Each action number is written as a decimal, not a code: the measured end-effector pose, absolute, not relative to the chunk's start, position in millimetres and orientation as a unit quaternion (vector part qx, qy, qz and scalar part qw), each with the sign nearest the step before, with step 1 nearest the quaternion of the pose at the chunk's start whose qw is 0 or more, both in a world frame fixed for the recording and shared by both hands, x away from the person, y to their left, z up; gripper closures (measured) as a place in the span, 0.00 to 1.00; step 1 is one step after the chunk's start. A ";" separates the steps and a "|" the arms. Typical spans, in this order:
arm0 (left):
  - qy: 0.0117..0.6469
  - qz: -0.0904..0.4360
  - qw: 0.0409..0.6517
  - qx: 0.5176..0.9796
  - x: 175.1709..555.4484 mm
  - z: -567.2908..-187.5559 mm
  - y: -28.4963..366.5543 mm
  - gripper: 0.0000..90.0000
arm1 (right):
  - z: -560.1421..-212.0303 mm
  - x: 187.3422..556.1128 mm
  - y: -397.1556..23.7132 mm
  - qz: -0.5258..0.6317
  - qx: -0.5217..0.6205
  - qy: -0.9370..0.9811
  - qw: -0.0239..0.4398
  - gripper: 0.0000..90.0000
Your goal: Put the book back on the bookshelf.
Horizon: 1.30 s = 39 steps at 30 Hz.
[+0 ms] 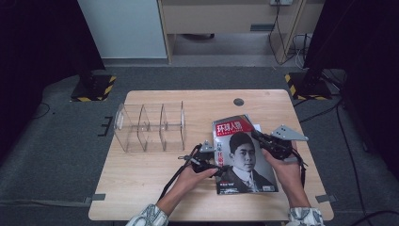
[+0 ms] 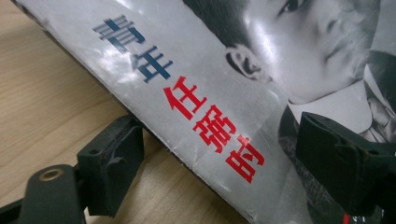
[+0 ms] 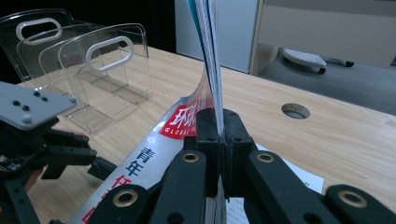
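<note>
Two hand-held black grippers work on one glossy magazine with a red title band and a grey portrait cover [image 1: 242, 157], which lies on the right half of the light wooden table [image 1: 141, 174]. The right gripper [image 3: 218, 122] is clenched on the right edge of this magazine: in the right gripper view its two jaws press together on the bundle of pages, and that edge stands up from the table while the cover curves down toward the left. The left gripper [image 2: 219, 154] is at the left edge of the magazine, near its lower corner. Its jaws stand apart, one over the bare wood beside the spine and the other above the cover, so the edge is between them but the pads do not press on it. Under the magazine a white sheet of paper [image 3: 299, 179] is partly visible on the table. Behind and to the left, well apart from the magazine, stands a clear plastic rack with upright dividers and oval handle holes [image 1: 149, 126]. A small round hole [image 1: 238, 101] is in the tabletop near the far edge.
</note>
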<state>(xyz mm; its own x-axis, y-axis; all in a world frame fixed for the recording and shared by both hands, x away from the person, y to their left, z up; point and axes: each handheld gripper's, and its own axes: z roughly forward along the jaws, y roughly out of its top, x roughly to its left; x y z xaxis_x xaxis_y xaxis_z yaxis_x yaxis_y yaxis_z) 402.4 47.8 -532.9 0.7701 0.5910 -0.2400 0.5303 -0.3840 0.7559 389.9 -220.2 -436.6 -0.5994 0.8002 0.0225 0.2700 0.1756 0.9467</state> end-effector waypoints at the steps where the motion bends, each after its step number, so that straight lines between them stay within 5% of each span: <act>1: 0.336 0.033 0.441 0.831 402.5 -534.1 46.9 0.17 | -436.4 389.8 -220.4 0.526 0.370 0.724 0.250 0.98; 21: 0.344 0.040 0.435 0.831 403.3 -534.7 41.8 0.34 | -457.7 403.1 -227.2 0.506 0.395 0.729 0.238 0.97; 33: 0.338 0.071 0.421 0.839 400.1 -534.3 37.5 0.41 | -487.5 429.4 -232.6 0.441 0.434 0.750 0.234 0.87; 35: 0.339 0.070 0.421 0.838 400.2 -534.3 37.7 0.41 | -493.2 431.8 -235.7 0.439 0.444 0.746 0.232 0.84; 39: 0.339 0.069 0.422 0.838 400.5 -534.4 37.9 0.41 | -504.8 435.0 -250.0 0.405 0.488 0.737 0.232 0.53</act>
